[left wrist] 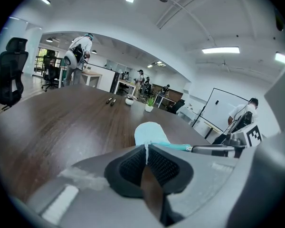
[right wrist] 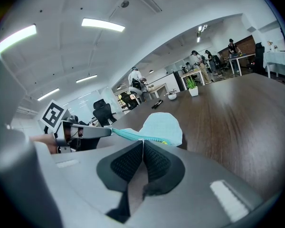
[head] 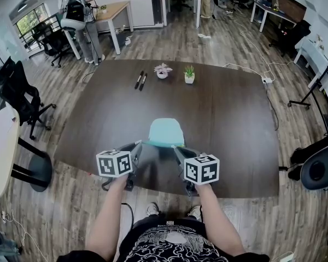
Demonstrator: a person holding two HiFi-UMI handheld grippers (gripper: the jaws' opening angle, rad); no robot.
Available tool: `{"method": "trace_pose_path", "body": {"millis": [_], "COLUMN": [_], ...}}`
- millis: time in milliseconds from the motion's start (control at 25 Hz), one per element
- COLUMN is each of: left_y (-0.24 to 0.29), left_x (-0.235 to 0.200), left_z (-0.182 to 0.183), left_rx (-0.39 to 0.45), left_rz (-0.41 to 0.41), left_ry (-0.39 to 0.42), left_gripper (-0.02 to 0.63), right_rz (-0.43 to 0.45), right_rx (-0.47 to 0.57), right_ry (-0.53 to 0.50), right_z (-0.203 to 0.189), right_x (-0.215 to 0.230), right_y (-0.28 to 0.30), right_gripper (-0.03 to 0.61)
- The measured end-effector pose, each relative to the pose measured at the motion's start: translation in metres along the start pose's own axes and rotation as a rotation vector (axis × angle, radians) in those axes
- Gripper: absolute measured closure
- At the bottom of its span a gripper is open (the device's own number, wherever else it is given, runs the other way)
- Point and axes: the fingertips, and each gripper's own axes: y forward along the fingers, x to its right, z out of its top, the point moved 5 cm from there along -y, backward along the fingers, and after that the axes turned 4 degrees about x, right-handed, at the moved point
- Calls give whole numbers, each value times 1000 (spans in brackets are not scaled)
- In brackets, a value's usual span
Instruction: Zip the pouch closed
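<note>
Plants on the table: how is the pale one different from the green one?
The pale plant has whitish leaves that spread low and wide; the green plant has green leaves that stand up. The pale plant's pot looks round, the green plant's squarer. Both sit in small white pots, side by side.

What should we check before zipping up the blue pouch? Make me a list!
1. Jaws of the left gripper shut on one end of the pouch: ok.
2. Jaws of the right gripper shut on the other end: ok.
3. The zipper pulled straight between them: ok.
4. Right jaws holding the zipper pull itself: cannot tell.
5. The pens and potted plant well away from the pouch: ok.
</note>
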Motion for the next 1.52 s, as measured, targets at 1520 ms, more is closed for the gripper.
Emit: {"method": "trace_pose_path", "body": {"millis": [1520], "left_y": [-3], "left_x": [-15], "left_z": [-3], "left_rx": [5], "left_rz": [46], "left_ry": [-35], "left_gripper": [592], "right_rz": [-39], "right_rx": [4], "right_ry": [30], "right_z": [0], "right_x": [13], "right_y": [-5], "right_gripper": [568]}}
